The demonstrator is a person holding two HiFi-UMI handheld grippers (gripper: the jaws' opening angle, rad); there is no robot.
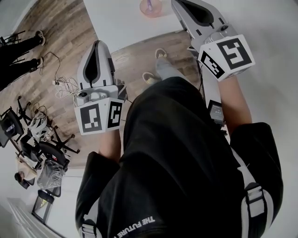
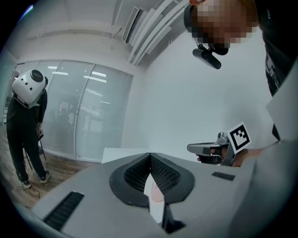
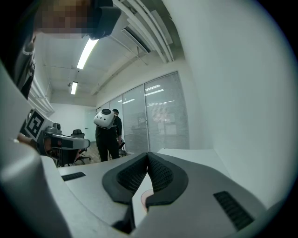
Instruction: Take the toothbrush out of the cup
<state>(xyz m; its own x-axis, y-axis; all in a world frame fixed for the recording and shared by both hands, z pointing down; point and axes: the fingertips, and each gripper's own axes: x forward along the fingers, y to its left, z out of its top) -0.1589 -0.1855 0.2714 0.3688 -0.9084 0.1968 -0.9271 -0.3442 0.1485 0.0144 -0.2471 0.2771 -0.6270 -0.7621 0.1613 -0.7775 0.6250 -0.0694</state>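
The cup [image 1: 150, 7], pinkish and see-through, stands on the white counter [image 1: 121, 23] at the top edge of the head view. A thin purple toothbrush [image 1: 149, 4] stands upright inside it, too small to make out further. Both tools are raised in front of the person's black shirt and are well apart from the cup.

The left tool [image 1: 97, 45] is over the wooden floor [image 1: 56, 56], below and to the left of the cup. The right tool [image 1: 182, 5] is nearer, just to the cup's right, with its tips at the frame's top edge.

In the left gripper view, the left tool [image 2: 150, 155] has its ribbed black pads pressed together at the tips, with nothing between them. A pink-and-white sliver shows through the narrow slit lower down. The right gripper view shows the right tool [image 3: 148, 154] likewise: jaws met at the tips and empty, with a pinkish patch visible through the slit.

A standing person in dark clothes [image 2: 25, 135] with a white helmet-like object appears by the glass wall.
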